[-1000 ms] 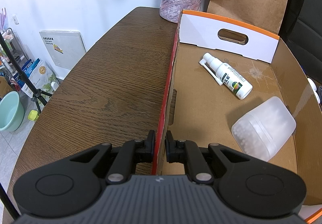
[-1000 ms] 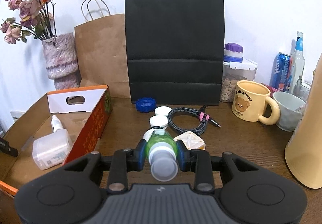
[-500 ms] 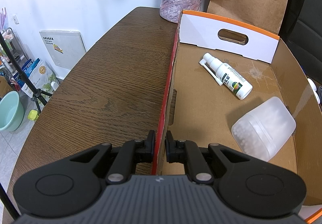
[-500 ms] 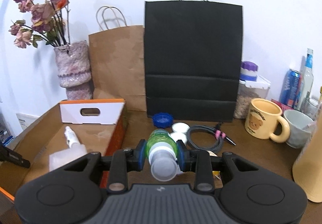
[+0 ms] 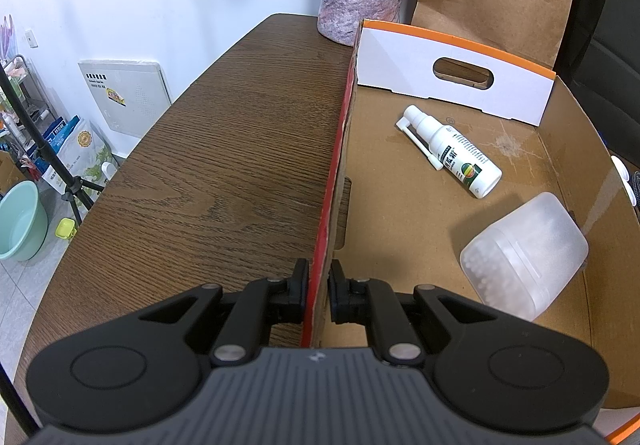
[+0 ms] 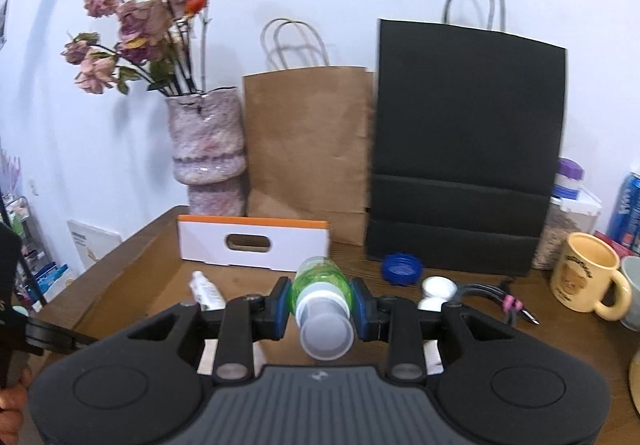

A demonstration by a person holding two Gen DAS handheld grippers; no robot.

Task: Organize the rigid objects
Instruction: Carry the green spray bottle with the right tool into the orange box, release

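My right gripper [image 6: 320,305] is shut on a small green bottle [image 6: 320,283] with a white cap, lifted over the near side of the cardboard box [image 6: 132,277]. My left gripper [image 5: 319,291] is shut on the red side wall of that cardboard box [image 5: 326,229], one finger outside and one inside. On the box floor lie a white spray bottle [image 5: 454,151] and a frosted plastic container of cotton swabs [image 5: 524,259]. The spray bottle [image 6: 206,291] also shows in the right wrist view, partly behind my gripper.
A vase with dried flowers [image 6: 206,149], a brown paper bag [image 6: 308,145] and a black paper bag [image 6: 464,149] stand at the back. To the right lie a blue lid [image 6: 401,268], two white caps [image 6: 439,287], a coiled cable [image 6: 496,295] and a yellow mug [image 6: 584,273].
My right gripper has risen and swung left with the green bottle, from over the table beside the box to over the box. The left gripper has stayed on the box wall.
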